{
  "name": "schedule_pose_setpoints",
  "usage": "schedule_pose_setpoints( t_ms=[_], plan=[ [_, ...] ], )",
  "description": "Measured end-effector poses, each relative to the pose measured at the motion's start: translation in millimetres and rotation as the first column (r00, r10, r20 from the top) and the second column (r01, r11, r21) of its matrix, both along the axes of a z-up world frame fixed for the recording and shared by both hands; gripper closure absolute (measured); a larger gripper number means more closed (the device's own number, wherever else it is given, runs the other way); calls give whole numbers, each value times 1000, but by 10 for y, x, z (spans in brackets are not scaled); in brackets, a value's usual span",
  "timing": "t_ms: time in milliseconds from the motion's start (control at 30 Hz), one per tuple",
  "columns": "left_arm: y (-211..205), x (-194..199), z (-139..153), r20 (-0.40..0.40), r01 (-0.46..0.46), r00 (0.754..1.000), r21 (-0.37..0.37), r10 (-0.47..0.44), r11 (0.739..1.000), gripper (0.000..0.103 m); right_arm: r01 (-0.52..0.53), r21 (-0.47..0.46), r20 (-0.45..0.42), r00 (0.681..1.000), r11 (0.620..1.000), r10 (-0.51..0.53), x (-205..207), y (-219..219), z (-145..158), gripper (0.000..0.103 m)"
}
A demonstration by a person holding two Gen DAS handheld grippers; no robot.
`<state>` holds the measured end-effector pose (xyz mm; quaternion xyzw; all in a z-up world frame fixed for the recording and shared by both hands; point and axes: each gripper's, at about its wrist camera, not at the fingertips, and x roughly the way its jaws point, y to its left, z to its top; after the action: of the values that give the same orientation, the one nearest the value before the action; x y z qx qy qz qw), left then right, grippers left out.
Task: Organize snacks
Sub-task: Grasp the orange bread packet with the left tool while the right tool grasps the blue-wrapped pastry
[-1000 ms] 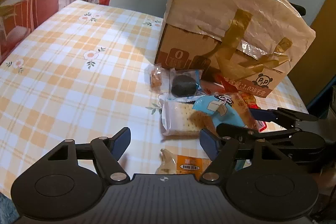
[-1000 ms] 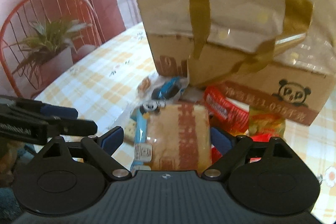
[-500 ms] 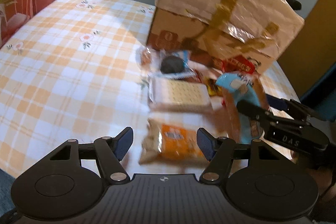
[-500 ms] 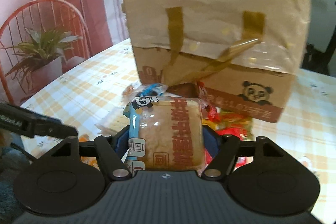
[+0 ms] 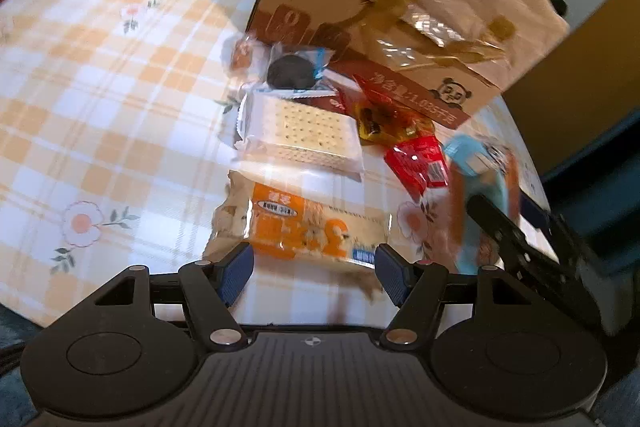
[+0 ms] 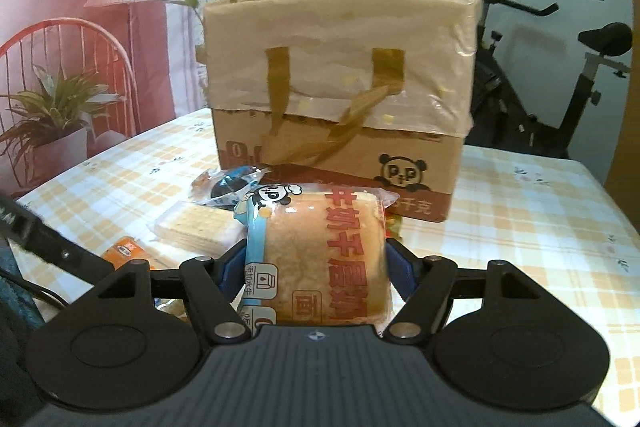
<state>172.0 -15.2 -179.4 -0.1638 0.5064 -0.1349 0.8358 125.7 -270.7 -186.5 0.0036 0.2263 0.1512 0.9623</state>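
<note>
While the right gripper clamps a packaged bread bun, long axis running forward toward the cardboard box, the left gripper gapes empty above an orange snack packet lying crosswise. Both snacks sit over an orange-checked tablecloth; an exercise bike stands behind.

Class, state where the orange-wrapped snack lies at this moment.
In the left wrist view, the orange-wrapped snack lies on the checked tablecloth, just ahead of the open left gripper and nearer than the cracker pack.

Open left tool above orange packet
</note>
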Motion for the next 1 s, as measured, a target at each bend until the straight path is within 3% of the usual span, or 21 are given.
schedule_pose_setpoints(
  t_ms=[133, 233, 500, 800, 833, 867, 900, 1000],
  plan=[
    [42, 203, -74, -34, -69, 997, -17, 68, 997, 34, 24, 20, 17, 1000, 1000, -25, -31, -94, -20, 31],
    [-17, 325, -68, -22, -72, 997, 6, 72, 997, 34, 34, 42, 17, 999, 999, -35, -34, -152, -37, 31],
    [-416, 515, -53, 43, 39, 998, 145, -46, 989, 35, 58, 71, 0, 998, 996, -58, 0, -245, -91, 31],
    [-582, 88, -142, 77, 106, 988, 313, -137, 944, 35, 60, 72, -5, 998, 996, -60, -11, -245, -118, 31],
    [-565, 80, -135, 82, 101, 988, 314, -133, 944, 37, 59, 70, -7, 998, 996, -59, -4, -239, -120, 31],
    [-527, 78, -120, 89, 95, 988, 306, -128, 947, 49, 57, 67, -9, 998, 996, -57, -1, -233, -126, 31],
    [-501, 80, -114, 100, 93, 987, 287, -126, 953, 54, 54, 63, -11, 998, 997, -54, 3, -225, -132, 31],
    [-456, 60, -105, 114, 79, 987, 256, -111, 963, 55, 44, 47, -11, 999, 998, -44, -6, -196, -142, 31]
  ],
)
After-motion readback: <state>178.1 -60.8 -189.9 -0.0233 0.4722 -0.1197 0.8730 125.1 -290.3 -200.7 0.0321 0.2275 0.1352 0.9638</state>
